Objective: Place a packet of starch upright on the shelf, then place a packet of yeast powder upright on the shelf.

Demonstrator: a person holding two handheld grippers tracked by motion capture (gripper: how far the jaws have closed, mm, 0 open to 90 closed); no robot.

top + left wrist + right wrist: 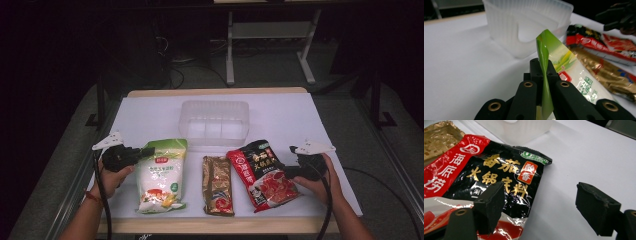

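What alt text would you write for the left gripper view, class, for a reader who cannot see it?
The left gripper has its black jaws shut on the green top edge of a white and green food packet, pinching it upright. Behind stands a translucent plastic bin on the white table; a gold packet and a red and black packet lie to the right.

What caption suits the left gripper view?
Black tongs pinch the green-and-white plastic packet before a translucent plastic bin.

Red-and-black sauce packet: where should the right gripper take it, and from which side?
Take the red-and-black sauce packet by its flat right edge, coming in level from the right. It lies flat, and the right gripper is open there, one jaw already over that edge.
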